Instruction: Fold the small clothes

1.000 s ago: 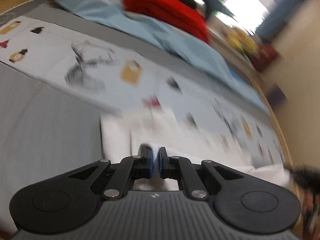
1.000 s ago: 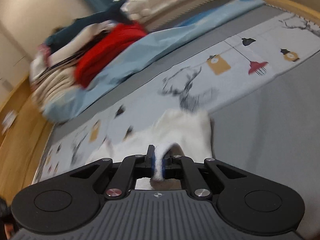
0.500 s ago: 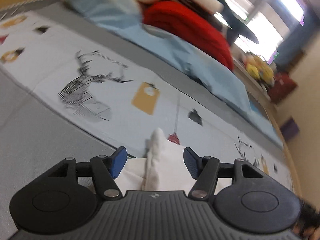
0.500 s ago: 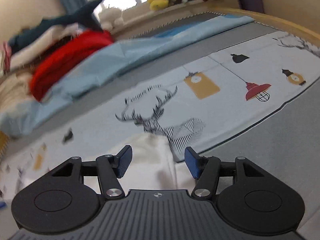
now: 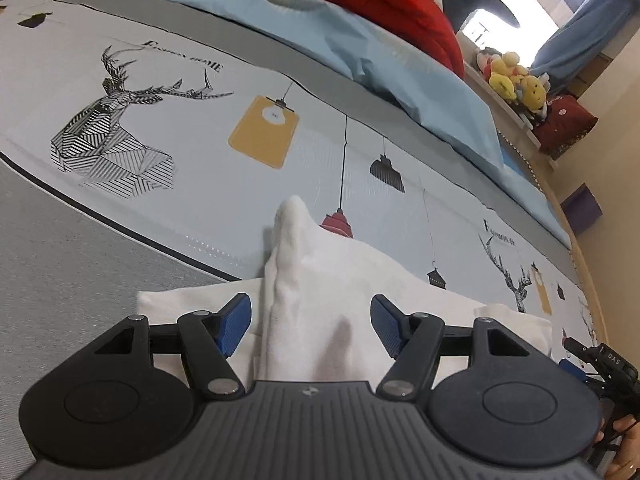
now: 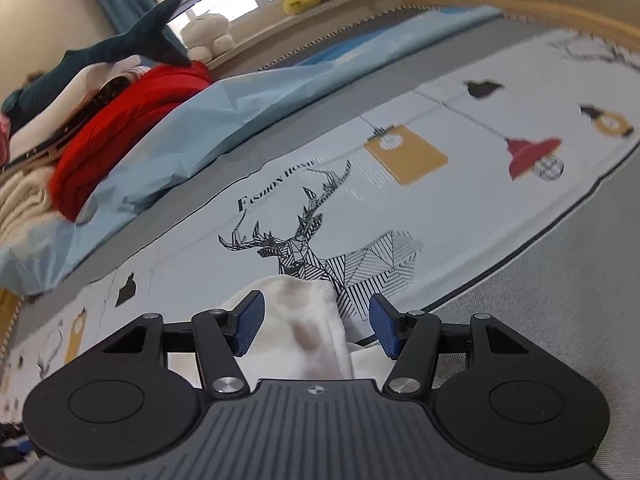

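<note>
On bed: both jaws now apart, white garment (image 5: pixel 320 280) released.

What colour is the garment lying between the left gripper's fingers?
White. The garment shows best in the left wrist view, between the open left gripper pads.

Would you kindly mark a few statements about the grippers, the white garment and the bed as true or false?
1. Both the left gripper and the right gripper are open. True.
2. The white garment is clamped between blue pads. False: a raised fold stands between open pads.
3. The red garment lies on the grey floor. False: it rests on the light blue sheet.
4. A deer print decorates the bed cover. True.
</note>
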Motion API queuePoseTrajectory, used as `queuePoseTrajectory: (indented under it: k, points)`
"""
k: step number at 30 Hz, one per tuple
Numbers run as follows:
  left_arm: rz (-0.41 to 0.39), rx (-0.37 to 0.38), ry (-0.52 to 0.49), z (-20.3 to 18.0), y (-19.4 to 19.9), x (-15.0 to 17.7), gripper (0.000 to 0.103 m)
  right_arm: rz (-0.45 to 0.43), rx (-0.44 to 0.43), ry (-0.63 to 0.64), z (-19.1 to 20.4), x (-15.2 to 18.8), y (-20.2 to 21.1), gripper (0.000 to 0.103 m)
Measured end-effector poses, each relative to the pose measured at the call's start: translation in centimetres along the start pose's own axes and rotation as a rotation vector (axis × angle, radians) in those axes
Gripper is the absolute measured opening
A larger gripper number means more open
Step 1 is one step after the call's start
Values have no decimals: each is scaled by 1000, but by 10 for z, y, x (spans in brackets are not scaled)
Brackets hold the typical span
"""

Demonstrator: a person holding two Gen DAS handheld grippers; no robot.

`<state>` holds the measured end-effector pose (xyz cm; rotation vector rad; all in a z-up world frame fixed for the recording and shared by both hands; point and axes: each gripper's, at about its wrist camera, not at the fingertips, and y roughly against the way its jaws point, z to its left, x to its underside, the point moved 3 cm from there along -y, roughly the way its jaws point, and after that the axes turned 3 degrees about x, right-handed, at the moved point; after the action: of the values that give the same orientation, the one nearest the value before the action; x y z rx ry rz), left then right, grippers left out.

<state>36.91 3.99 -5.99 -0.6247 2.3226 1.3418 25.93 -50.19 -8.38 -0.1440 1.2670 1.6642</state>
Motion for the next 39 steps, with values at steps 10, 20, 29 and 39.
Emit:
queuePoseTrajectory:
  k: [10, 20, 29, 39]
  points:
    - [-28, -3, -43, -19, -4, 5, 13, -1, -17, 104, 21, 8, -9, 15]
    - [-83, -16, -32, -9, 16, 7, 9, -72, 47, 81, 18, -5, 5, 20]
    - [-19, 11, -42, -2, 7, 14, 9, 35, 42, 87, 18, 15, -18, 7]
    - [-78, 8, -63, -6, 50, 9, 6, -109, -7, 117, 30, -6, 25, 0]
